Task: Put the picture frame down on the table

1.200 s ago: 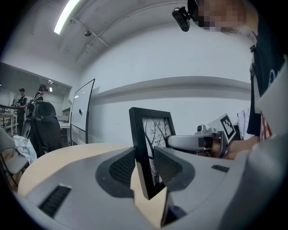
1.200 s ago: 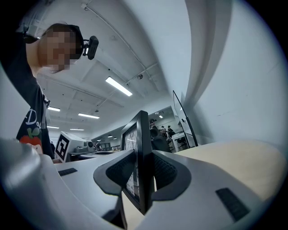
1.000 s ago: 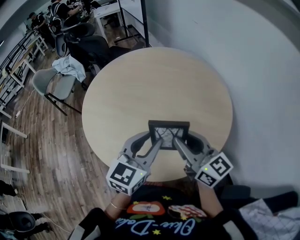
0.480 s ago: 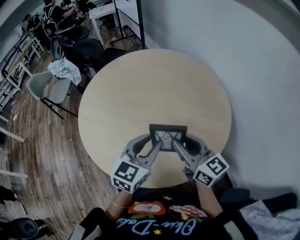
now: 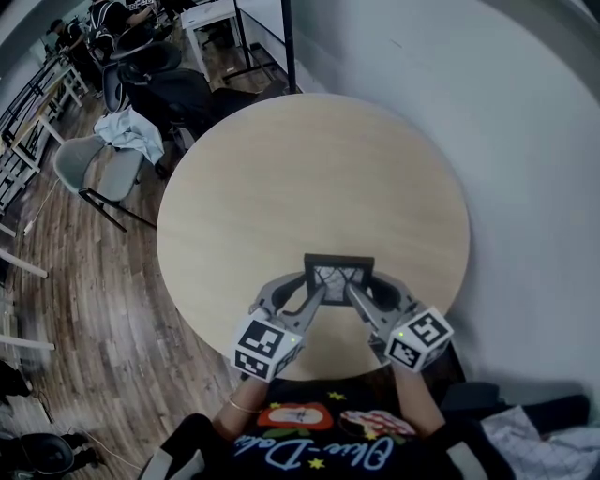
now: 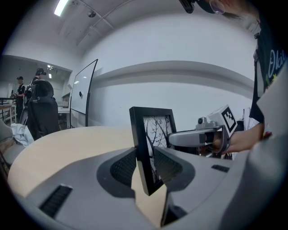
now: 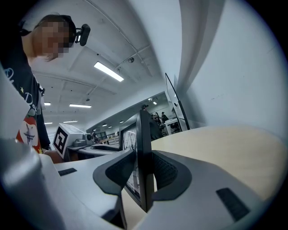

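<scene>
A small black picture frame (image 5: 338, 272) with a bare-tree print stands upright over the near part of the round wooden table (image 5: 281, 187). My left gripper (image 5: 319, 292) is shut on the frame's left edge (image 6: 140, 148). My right gripper (image 5: 352, 291) is shut on its right edge (image 7: 143, 161). In the left gripper view the right gripper (image 6: 198, 137) shows just past the frame. Whether the frame's bottom touches the tabletop I cannot tell.
A pale curved wall (image 5: 525, 169) runs close behind and to the right of the table. Office chairs (image 5: 103, 169) and desks stand on the wood floor at the far left, with people seated further back (image 5: 112, 19). A whiteboard stand (image 6: 83, 96) is beyond the table.
The frame and both grippers have stayed together at the table's near edge, drifting slightly toward me; the grip is unchanged.
</scene>
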`<move>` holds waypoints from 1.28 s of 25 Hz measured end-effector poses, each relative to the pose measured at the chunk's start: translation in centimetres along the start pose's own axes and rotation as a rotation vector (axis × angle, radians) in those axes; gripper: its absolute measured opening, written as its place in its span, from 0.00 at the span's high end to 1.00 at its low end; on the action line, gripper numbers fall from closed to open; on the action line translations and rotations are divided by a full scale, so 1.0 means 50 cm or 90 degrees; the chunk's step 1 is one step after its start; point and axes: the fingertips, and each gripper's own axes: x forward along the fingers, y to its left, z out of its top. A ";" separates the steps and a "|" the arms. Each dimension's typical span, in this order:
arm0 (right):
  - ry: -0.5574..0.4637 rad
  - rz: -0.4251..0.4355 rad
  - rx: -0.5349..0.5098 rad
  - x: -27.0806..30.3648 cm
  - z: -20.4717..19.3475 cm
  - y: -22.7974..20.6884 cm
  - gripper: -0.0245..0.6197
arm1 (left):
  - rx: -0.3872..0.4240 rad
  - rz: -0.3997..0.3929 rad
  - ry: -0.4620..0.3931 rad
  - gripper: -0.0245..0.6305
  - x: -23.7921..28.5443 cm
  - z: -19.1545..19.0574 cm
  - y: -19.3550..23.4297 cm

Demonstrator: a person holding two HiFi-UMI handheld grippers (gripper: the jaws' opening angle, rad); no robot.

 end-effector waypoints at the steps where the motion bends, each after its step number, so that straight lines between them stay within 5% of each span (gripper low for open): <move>1: 0.006 -0.001 0.002 0.005 -0.005 -0.003 0.81 | -0.002 -0.001 0.003 0.79 0.003 -0.004 0.004; 32: 0.143 -0.018 0.068 0.075 -0.169 -0.083 0.81 | -0.046 -0.020 0.135 0.79 0.089 -0.169 0.067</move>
